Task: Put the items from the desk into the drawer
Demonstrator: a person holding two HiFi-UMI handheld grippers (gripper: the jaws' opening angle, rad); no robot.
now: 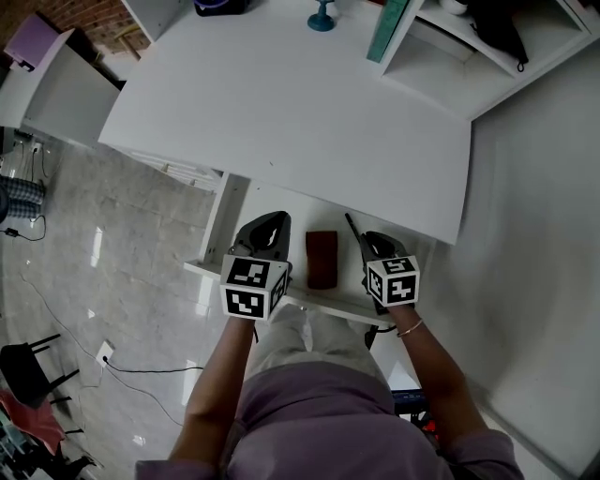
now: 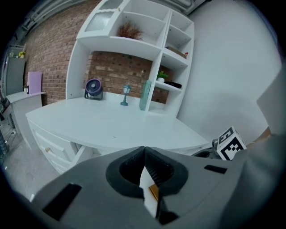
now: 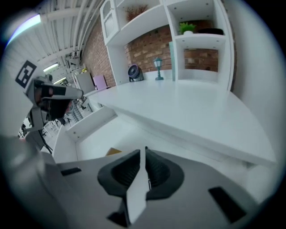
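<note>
**Hovering empty above the open drawer, with far-edge items still standing**

Both tools are hanging over the drawer [image 1: 323, 298], which is standing pulled out under the near edge of the desk [image 1: 281, 112]. The left gripper [image 2: 144, 152] is showing its jaws pressed together on nothing. The right gripper [image 3: 144, 154] is showing only a thin slit, also empty. A brown case [image 1: 322, 258] is lying mid-drawer. A lamp [image 1: 321, 17], a fan [image 2: 93, 88] and a teal box [image 1: 386, 33] are standing along the desk's far edge. If those are going in too, reaching with jaws this narrow is likely nudging rather than gripping. The slim-stemmed lamp is looking the easiest to topple.
</note>
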